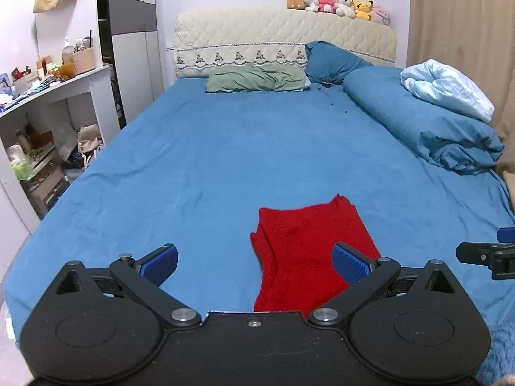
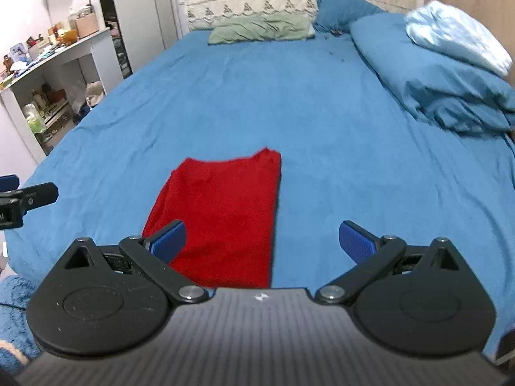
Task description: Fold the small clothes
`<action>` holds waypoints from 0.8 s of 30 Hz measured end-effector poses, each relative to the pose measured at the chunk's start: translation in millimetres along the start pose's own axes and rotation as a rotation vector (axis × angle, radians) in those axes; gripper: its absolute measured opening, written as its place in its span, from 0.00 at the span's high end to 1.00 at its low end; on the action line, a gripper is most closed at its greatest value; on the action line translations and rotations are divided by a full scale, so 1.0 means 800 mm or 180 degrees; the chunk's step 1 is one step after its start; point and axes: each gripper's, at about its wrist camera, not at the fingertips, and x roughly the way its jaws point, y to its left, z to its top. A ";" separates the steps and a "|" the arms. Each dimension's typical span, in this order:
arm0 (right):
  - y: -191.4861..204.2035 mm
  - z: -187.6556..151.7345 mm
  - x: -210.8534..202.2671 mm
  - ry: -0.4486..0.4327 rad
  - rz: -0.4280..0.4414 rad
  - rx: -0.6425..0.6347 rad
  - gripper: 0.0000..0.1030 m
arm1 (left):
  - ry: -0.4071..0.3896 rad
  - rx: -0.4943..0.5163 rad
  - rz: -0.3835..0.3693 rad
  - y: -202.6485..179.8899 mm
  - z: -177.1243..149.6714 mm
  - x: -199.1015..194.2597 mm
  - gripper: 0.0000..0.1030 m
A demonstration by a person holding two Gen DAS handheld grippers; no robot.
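Note:
A red garment (image 1: 305, 251) lies folded into a narrow strip on the blue bed sheet (image 1: 225, 160), near the bed's front edge. It also shows in the right wrist view (image 2: 225, 212). My left gripper (image 1: 256, 265) is open and empty, above the garment's near end, its right finger over the cloth. My right gripper (image 2: 262, 241) is open and empty, hovering at the garment's right edge, its left finger over the cloth. The right gripper's tip shows at the right edge of the left wrist view (image 1: 486, 257); the left gripper's tip shows at the left edge of the right wrist view (image 2: 25, 199).
A rolled blue duvet (image 1: 418, 119) with a pale blue blanket (image 1: 447, 87) lies along the bed's right side. A green pillow (image 1: 257, 78) and a blue pillow (image 1: 331, 59) lie at the headboard. A white cluttered shelf (image 1: 54, 96) stands left of the bed.

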 end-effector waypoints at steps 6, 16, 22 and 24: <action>0.001 -0.043 -0.022 0.0109 -0.0142 0.0163 0.00 | 0.0101 0.0057 0.0011 -0.010 -0.039 -0.014 0.00; 0.010 -0.096 -0.009 0.0386 -0.0292 0.0180 0.00 | 0.0339 0.0123 -0.0078 -0.014 -0.080 -0.008 0.00; 0.014 -0.098 -0.014 0.0359 -0.0320 0.0162 0.00 | 0.0309 0.0117 -0.0086 -0.018 -0.080 -0.012 0.00; 0.016 -0.096 -0.015 0.0350 -0.0328 0.0139 0.00 | 0.0305 0.0114 -0.0080 -0.019 -0.081 -0.012 0.00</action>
